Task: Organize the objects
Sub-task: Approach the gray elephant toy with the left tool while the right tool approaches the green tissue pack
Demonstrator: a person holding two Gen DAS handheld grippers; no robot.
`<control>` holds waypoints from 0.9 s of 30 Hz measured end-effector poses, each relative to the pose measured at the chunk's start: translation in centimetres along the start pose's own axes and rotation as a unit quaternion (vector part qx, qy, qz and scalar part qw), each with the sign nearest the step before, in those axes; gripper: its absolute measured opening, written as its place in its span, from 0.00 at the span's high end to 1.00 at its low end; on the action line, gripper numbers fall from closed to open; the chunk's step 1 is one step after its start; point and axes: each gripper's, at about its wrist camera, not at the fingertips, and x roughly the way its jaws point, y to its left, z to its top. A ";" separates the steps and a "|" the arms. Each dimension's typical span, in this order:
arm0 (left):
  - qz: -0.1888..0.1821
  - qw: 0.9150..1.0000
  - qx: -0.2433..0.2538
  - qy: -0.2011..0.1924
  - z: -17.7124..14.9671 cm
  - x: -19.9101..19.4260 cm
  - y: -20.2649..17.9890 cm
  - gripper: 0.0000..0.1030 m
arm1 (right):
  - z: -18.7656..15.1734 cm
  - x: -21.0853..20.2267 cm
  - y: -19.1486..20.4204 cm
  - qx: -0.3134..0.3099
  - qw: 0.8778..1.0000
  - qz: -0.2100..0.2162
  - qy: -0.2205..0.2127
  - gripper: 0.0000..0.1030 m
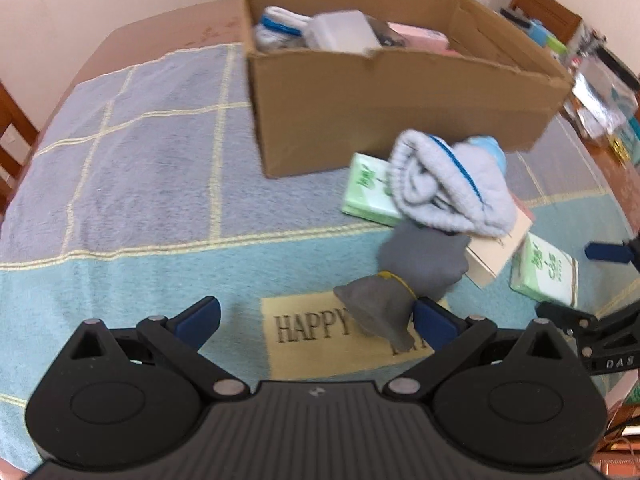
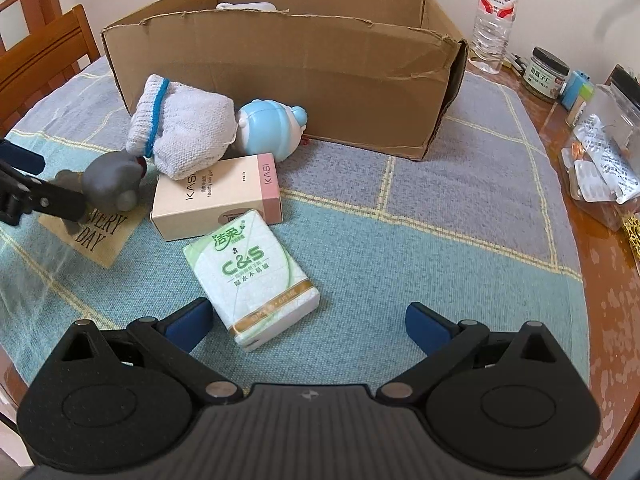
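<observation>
An open cardboard box (image 2: 280, 76) stands at the back of the table with several items inside (image 1: 340, 32). In front of it lie a white sock with a blue stripe (image 2: 180, 128), a light-blue round toy (image 2: 272, 128), a beige KASI box (image 2: 216, 196), a grey soft bundle with a thin yellow band (image 1: 420, 268) and two green tissue packs (image 1: 368, 192) (image 2: 252, 276). My left gripper (image 1: 316, 320) is open; the bundle's end touches its right finger. My right gripper (image 2: 308, 322) is open, with the nearer tissue pack just ahead of its left finger.
A blue and teal checked cloth (image 1: 140, 160) covers the table. At the right edge stand a water bottle (image 2: 494, 16), a jar (image 2: 546, 72) and a clear bag of packets (image 2: 604, 160). Wooden chairs (image 2: 44, 52) ring the table.
</observation>
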 end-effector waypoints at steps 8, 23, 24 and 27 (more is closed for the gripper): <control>0.021 0.999 0.028 -0.009 0.1 -0.5 0.6 0.01 | -0.2 -0.2 0.1 0.002 1.000 -0.002 0.004 0.00; 0.017 0.997 0.076 -0.009 -0.6 -1.7 -0.3 0.01 | -1.0 -1.3 -1.0 0.064 0.997 -0.012 0.034 0.00; 0.013 0.997 0.081 -0.008 -0.7 -1.7 -0.4 0.01 | -1.0 -1.3 -0.6 0.062 0.998 -0.003 0.033 0.00; 0.006 0.996 0.094 -0.008 -1.1 -2.0 -0.7 0.01 | -0.6 -0.8 1.1 0.054 0.998 0.003 0.029 0.00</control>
